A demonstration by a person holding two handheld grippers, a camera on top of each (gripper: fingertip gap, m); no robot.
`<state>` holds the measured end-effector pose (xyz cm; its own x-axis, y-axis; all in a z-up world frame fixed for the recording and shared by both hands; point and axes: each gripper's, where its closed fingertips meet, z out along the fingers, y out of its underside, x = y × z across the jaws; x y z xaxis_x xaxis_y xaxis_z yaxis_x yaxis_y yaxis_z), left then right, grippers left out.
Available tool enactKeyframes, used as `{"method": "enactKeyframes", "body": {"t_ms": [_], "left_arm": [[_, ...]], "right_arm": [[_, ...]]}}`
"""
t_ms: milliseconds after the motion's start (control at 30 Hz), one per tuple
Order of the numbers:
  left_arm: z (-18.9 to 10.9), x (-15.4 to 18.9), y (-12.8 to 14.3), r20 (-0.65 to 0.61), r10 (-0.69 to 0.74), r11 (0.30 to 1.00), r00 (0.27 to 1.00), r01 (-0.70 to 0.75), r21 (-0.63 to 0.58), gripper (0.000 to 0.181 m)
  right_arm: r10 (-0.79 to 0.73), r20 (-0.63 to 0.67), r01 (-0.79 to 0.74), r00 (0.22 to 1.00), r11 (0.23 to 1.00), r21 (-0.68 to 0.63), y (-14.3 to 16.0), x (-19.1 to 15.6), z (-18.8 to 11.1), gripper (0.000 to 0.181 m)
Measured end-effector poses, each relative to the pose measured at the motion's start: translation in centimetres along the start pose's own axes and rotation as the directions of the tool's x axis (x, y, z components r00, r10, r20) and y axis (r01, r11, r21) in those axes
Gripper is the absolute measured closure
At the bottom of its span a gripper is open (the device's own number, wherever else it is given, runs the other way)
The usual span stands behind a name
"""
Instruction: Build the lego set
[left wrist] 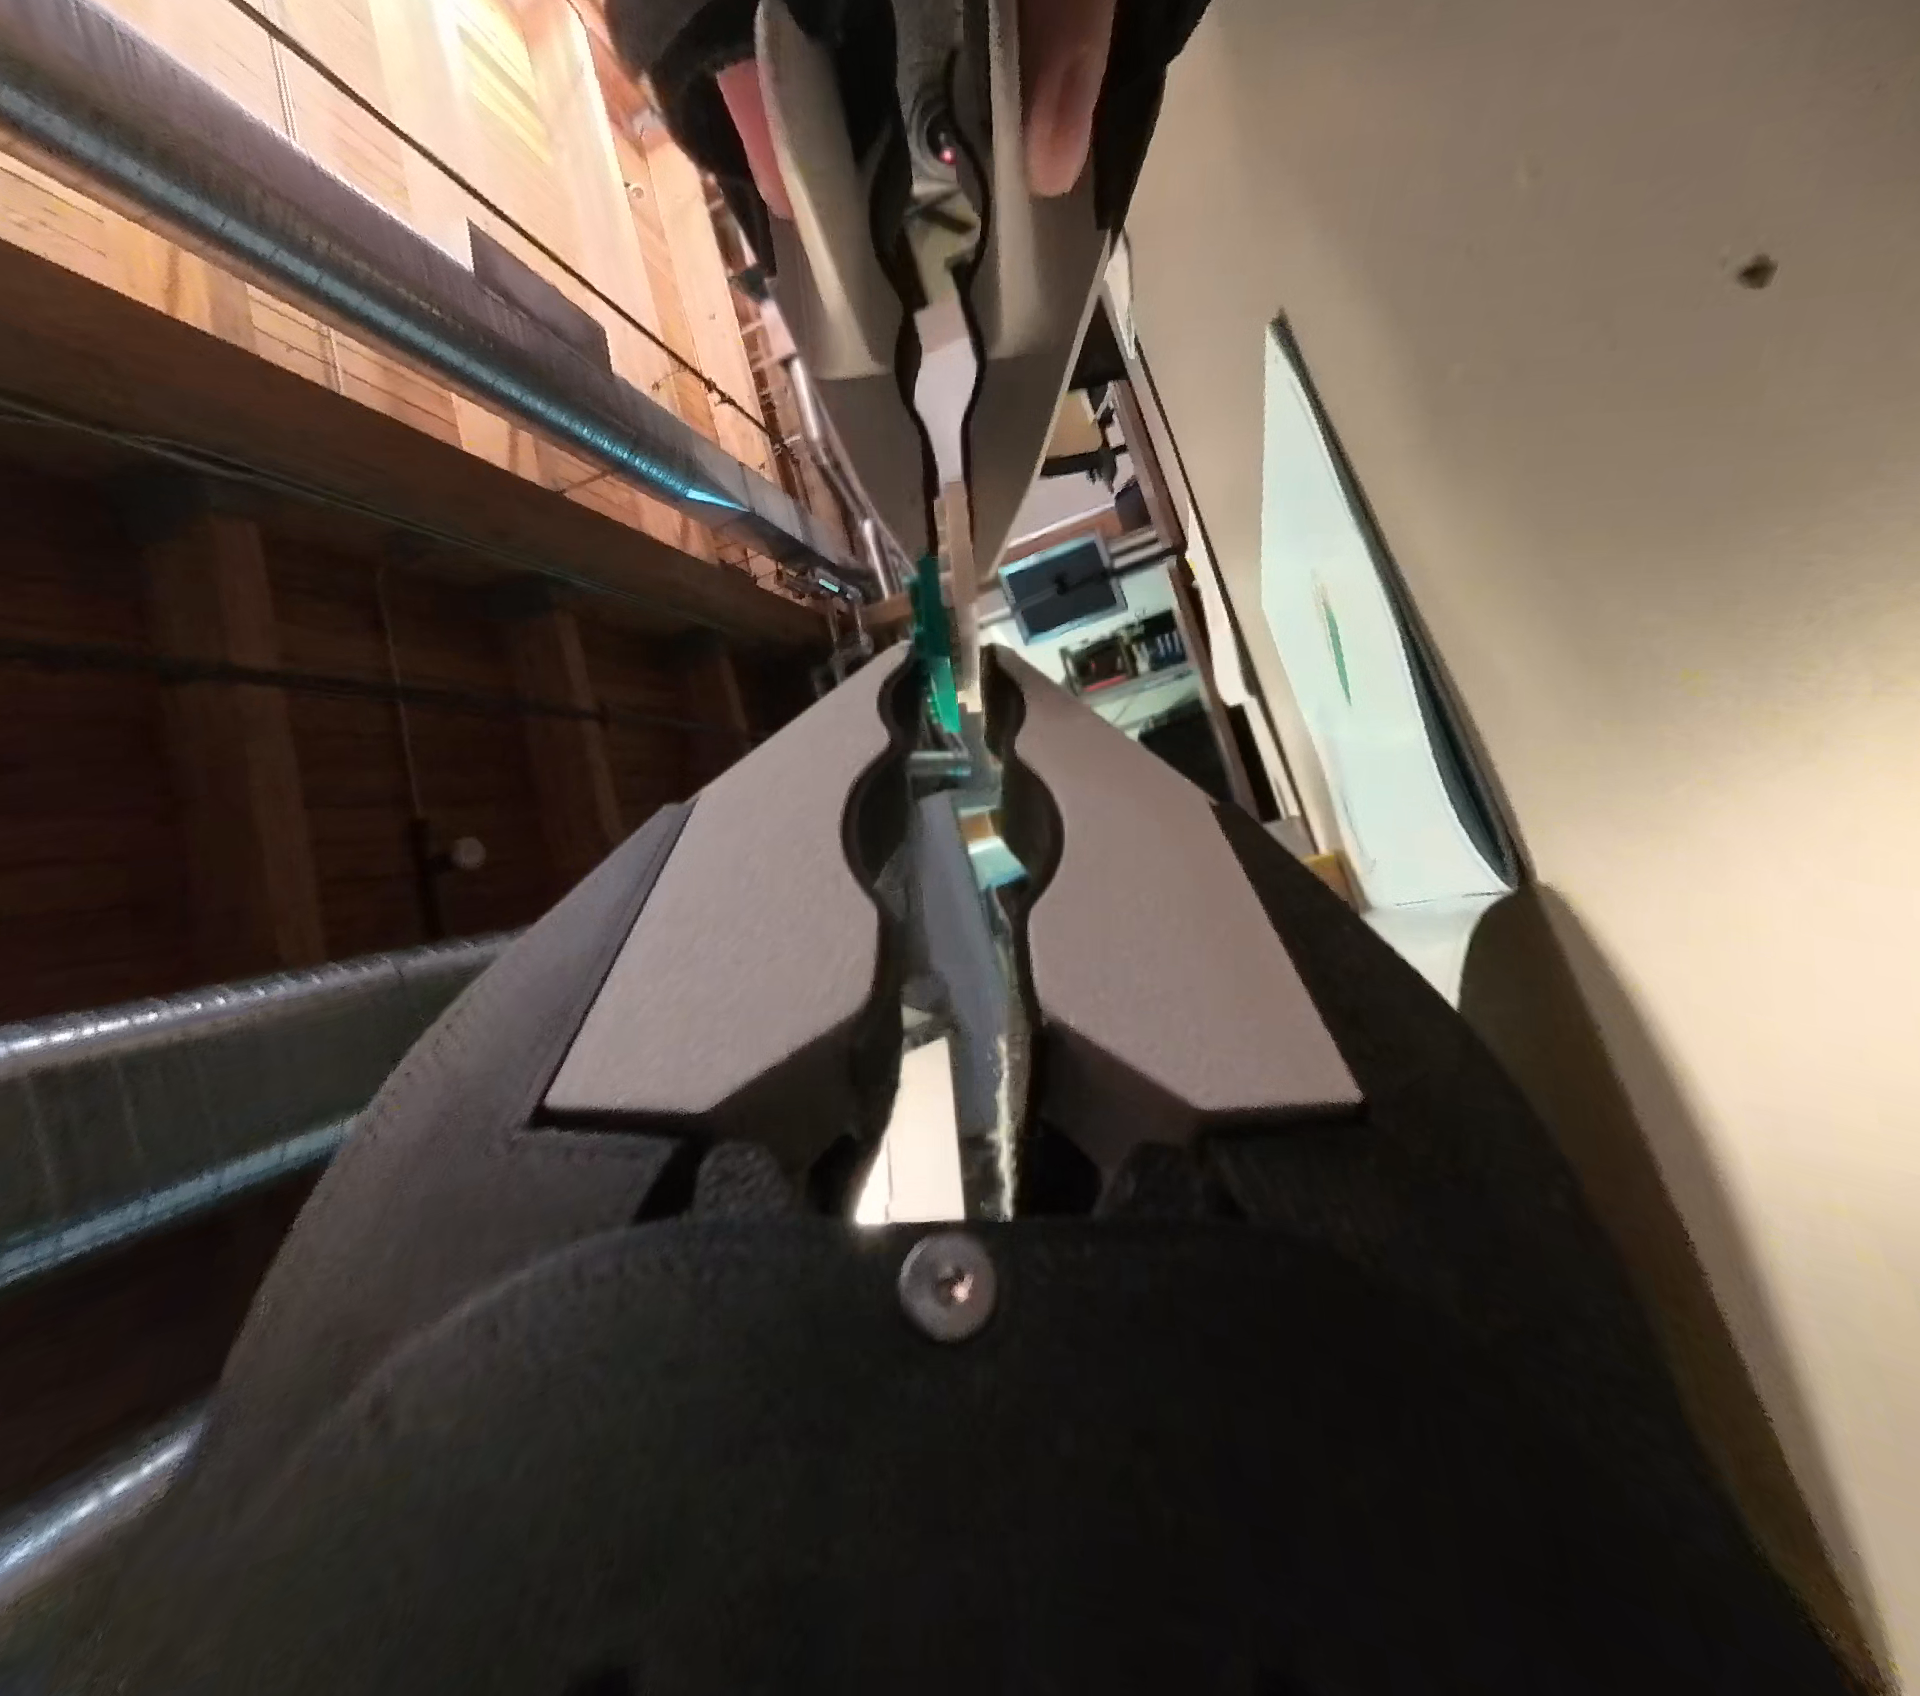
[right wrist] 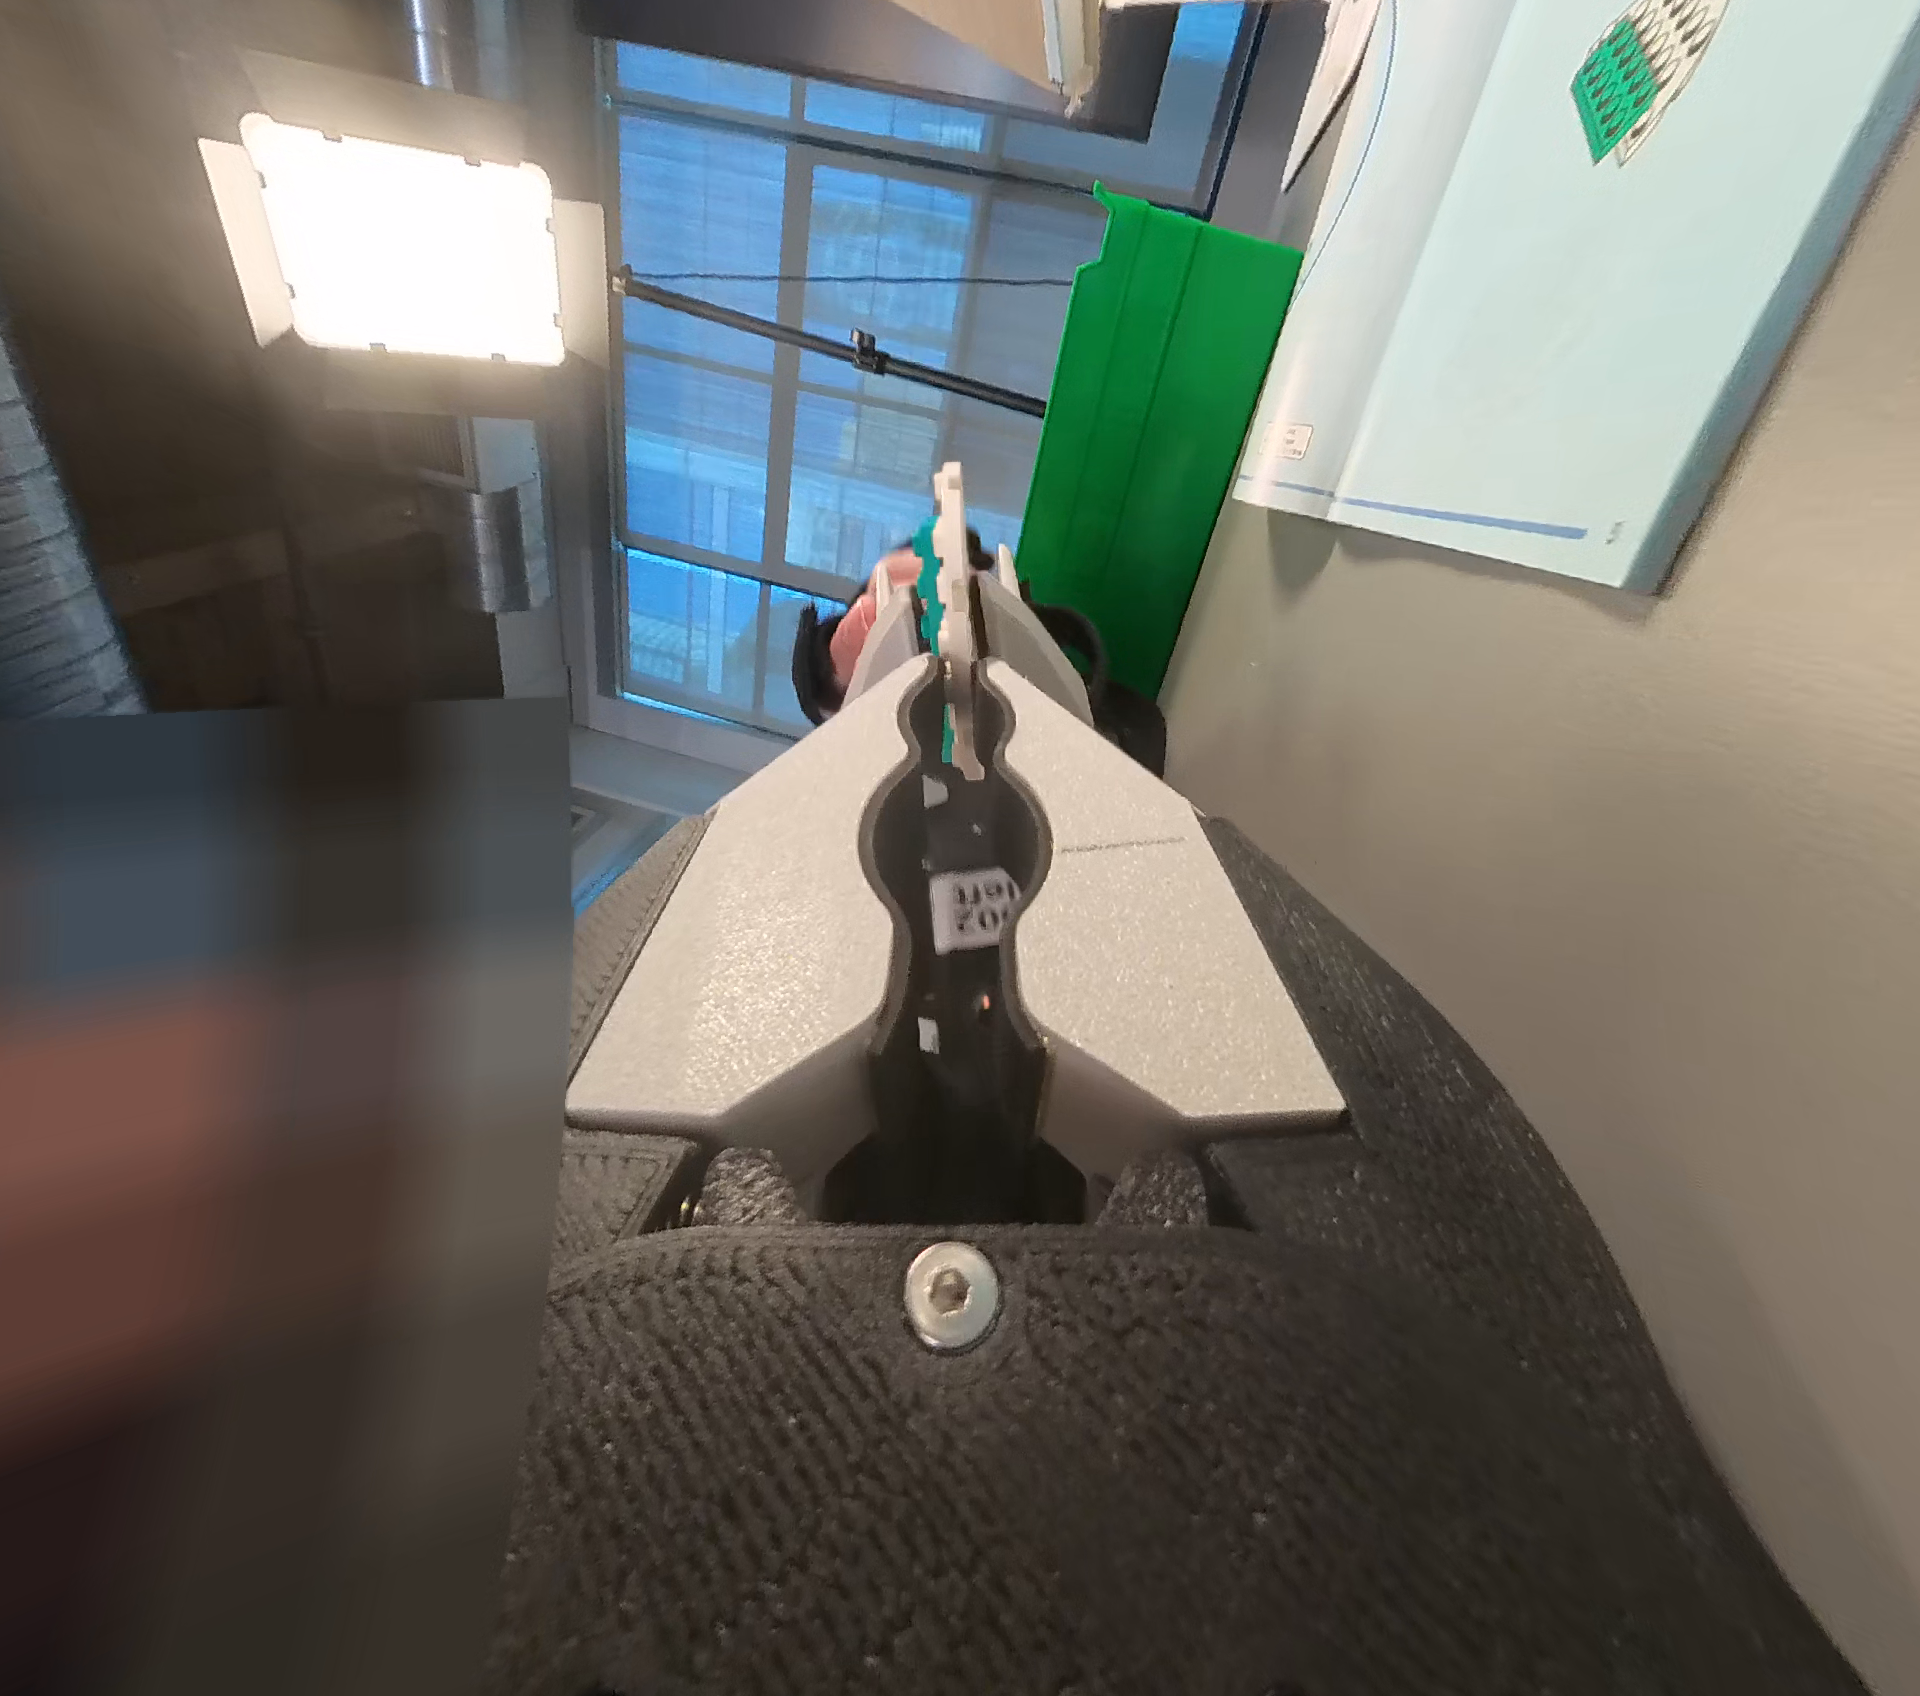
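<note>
Between the grey-fingered right gripper [right wrist: 961, 690]: a white-and-teal plate stack [right wrist: 951, 607]; beyond it, a bright green bin [right wrist: 1143, 420]; right, a pale-blue booklet [right wrist: 1538, 275].

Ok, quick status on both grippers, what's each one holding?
Left gripper: shut on the green and white lego plates.
Right gripper: shut on the same plates, opposite end.

Your two grippers meet tip to tip on the green-and-white lego piece [right wrist: 951, 607], so nothing passes straight ahead. Beside them lie the table [right wrist: 1558, 919], the instruction booklet [right wrist: 1558, 275] and a green bin [right wrist: 1143, 420]; the other side stays open.
</note>
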<state>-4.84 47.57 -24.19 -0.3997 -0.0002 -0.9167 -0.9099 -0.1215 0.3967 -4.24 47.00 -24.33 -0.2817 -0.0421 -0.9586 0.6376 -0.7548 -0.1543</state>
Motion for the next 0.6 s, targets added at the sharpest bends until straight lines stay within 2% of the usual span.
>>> {"method": "enactKeyframes", "body": {"t_ms": [33, 167, 600], "left_arm": [[0.15, 0.08, 0.05, -0.003, 0.005, 1.000, 1.000, -0.005, -0.021, 0.171], [0.47, -0.02, 0.14, 0.000, 0.023, 0.998, 1.000, -0.023, -0.053, 0.171], [0.00, -0.02, 0.03, 0.024, 0.079, 0.997, 0.997, -0.079, 0.003, 0.171]], "right_arm": [[0.003, -0.003, -0.003, 1.000, 1.000, 0.007, -0.11, 0.06, -0.05, 0.178], [0.010, 0.009, -0.010, 1.000, 1.000, 0.020, -0.33, -0.05, -0.16, 0.178], [0.006, 0.002, -0.006, 1.000, 1.000, -0.004, 0.07, 0.02, 0.03, 0.178]]}}
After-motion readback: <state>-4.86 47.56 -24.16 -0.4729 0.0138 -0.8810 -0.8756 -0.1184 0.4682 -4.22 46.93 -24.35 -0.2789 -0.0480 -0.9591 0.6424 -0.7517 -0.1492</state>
